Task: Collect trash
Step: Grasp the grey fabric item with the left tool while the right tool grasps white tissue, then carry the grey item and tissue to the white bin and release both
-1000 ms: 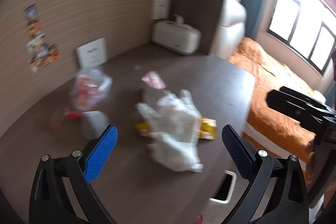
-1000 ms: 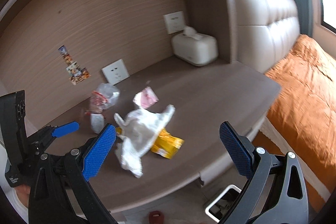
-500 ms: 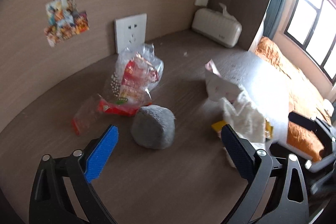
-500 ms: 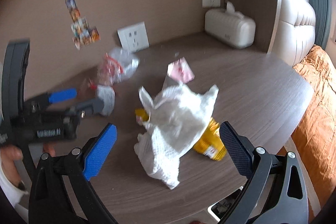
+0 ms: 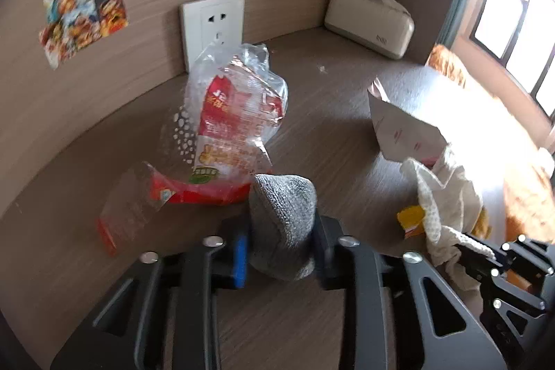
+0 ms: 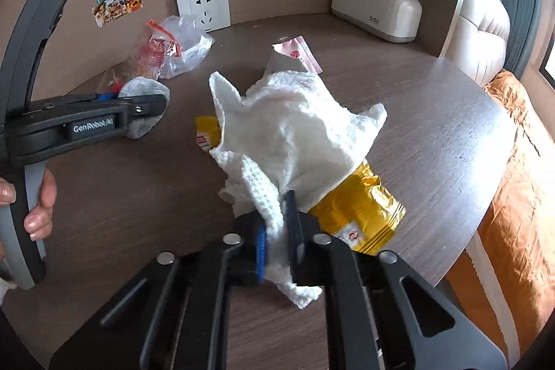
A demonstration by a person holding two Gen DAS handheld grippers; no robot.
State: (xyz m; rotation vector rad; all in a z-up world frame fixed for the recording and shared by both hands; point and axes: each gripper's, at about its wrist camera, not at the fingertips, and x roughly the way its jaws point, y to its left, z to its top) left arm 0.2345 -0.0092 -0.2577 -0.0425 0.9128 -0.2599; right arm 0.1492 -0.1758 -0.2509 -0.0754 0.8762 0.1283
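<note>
Bare desk (image 6: 433,113) opens up right of the white cloth (image 6: 295,134); left of it, the plastic wrappers (image 6: 173,51) crowd the wall, tissue box (image 6: 376,9) blocks the far corner.

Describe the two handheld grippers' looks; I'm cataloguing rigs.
Both grippers, left and right, are black plastic linkage frames with silver rivets and blue finger pads. The left's side reads "GenRobot.AI", above a grey handle in a bare hand.

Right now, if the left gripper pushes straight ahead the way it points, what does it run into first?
The left gripper is already shut on the grey sock. Pushed ahead, the sock would probably meet the red snack wrapper and clear plastic bag first, though depth is hard to judge.
</note>
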